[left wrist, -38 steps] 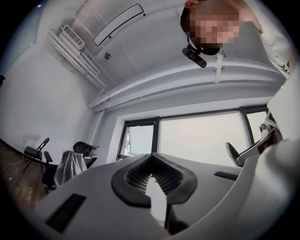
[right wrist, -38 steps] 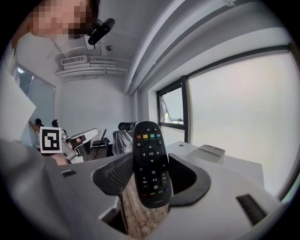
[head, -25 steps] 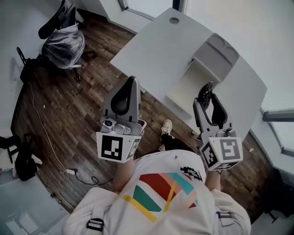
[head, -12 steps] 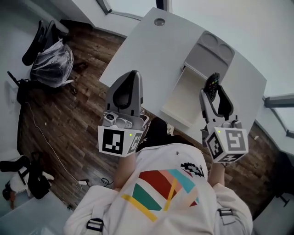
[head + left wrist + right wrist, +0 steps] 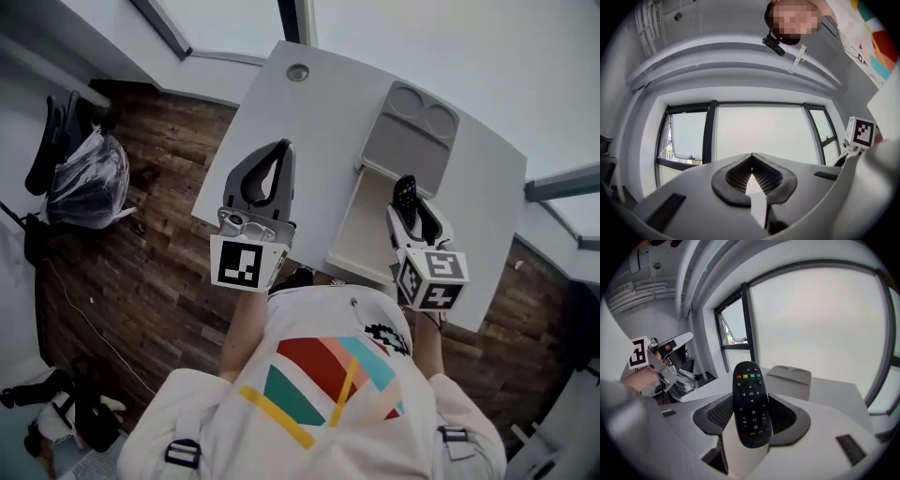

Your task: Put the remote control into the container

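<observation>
**Remote pinched in the right gripper, at the edge of the open container**

A person in a white T-shirt with a coloured print is standing at the white table. The right gripper is pinching the slim black plastic remote control by its lower half. Both ribbed dark pads are pressing on its sides, and its buttons are facing the gripper's camera. The remote is being held upright in the air, at the right edge of the white open container. The container's grey lid, with two round recesses, is lying folded back on the table. The left gripper is hovering over the table's near left corner, jaws pressed together on nothing.
</observation>
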A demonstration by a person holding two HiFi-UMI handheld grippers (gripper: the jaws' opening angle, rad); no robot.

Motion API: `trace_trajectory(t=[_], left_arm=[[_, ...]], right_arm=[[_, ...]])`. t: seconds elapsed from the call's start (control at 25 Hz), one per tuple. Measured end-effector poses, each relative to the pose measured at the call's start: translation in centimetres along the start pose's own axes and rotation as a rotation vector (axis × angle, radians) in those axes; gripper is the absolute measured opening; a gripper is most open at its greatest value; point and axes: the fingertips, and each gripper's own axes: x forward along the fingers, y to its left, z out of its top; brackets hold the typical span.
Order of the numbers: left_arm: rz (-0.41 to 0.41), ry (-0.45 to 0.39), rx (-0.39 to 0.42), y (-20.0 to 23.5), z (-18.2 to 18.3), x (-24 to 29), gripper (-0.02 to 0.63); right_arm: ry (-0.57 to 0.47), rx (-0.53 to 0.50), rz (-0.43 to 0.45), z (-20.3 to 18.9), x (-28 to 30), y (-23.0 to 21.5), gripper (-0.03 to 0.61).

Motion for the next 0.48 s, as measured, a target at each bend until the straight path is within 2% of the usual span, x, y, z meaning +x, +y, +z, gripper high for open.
trace_trajectory(t=[0.2, 0.48], left_arm=[[-0.062, 0.069, -0.083, -0.6, -4.9, 0.9, 0.006], [-0.137, 0.118, -0.136, -2.6, -8.5, 2.1, 0.006]], right_arm=[[0.148, 0.035, -0.014, -4.8, 3.7, -0.5, 0.235], [0.225, 0.052, -0.067, -6.9, 5.2, -1.0, 0.234]])
